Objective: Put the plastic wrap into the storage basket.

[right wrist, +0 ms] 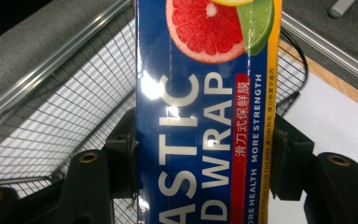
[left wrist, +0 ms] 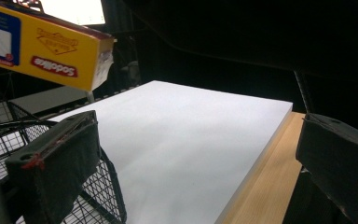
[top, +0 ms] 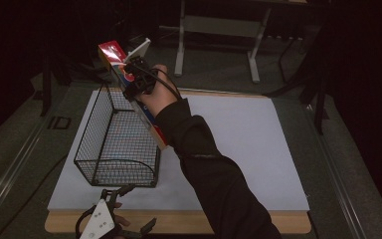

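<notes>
Right gripper [top: 135, 79]: fingers [right wrist: 121, 158] clamped on the two long sides of a plastic wrap box [top: 129, 84], seen close up in the right gripper view with the blue printed face [right wrist: 205, 116] between them.
Plastic wrap box: long carton, blue face with grapefruit and lime picture, yellow side panel [left wrist: 51, 51]; held in the air, tilted, its far end up toward 11 o'clock and its near end down toward 5 o'clock in the high view.
Box position: above the right rim of the wire basket [top: 117, 144], toward the basket's far end; its yellow end overhangs the basket in the left gripper view.
Wire basket: black mesh, rectangular, standing on the white board [top: 238, 144] at its 9 o'clock side; nothing visible inside.
Right arm: dark sleeve [top: 214, 169] reaching from 6 o'clock up to the box.
Left gripper [top: 110, 220]: at the near edge of the worktop [top: 179, 223], about 6 o'clock of the basket, well apart from the box.
Left fingers [left wrist: 56, 158]: spread wide, nothing between them, one just beside the basket's near rim.
White board: lies flat on the wooden worktop, bare to the right of the basket.
</notes>
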Demonstrator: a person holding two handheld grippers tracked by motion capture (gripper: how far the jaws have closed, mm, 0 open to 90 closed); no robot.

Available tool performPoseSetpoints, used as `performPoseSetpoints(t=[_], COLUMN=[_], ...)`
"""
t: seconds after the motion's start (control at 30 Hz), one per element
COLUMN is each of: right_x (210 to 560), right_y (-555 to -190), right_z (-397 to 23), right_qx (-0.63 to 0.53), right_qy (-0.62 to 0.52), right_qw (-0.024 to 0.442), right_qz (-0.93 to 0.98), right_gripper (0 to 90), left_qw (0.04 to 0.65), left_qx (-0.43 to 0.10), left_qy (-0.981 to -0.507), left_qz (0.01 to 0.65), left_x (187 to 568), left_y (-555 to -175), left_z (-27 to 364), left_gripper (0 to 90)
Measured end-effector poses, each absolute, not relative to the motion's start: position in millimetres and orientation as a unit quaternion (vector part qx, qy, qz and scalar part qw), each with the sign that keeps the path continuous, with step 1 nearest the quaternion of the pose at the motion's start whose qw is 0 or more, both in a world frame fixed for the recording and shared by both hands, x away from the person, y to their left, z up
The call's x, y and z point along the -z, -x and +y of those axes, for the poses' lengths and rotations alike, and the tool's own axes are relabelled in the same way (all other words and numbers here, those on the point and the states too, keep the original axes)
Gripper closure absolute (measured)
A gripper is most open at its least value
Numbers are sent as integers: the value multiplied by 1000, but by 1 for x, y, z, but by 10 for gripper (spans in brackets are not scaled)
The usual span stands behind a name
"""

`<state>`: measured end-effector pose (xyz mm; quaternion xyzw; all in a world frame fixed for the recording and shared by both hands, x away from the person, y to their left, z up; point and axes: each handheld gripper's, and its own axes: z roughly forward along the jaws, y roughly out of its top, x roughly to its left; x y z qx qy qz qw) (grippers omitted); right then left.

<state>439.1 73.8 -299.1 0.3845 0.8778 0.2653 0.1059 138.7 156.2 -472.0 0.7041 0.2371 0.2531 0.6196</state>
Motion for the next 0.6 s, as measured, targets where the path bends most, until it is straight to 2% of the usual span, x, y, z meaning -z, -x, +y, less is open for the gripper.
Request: performPoseSetpoints(t=[0.6], right_x=[321], right_y=[-433], right_z=[115], right_qx=[-334], right_qy=[-383], right_qw=[113], right_qz=[854], right_gripper=[399], left_qw=[622], left_qx=[-250], left_qy=[-705], left_qz=[232], left_x=[472], left_y=[-137], left_z=[157], left_gripper=[2])
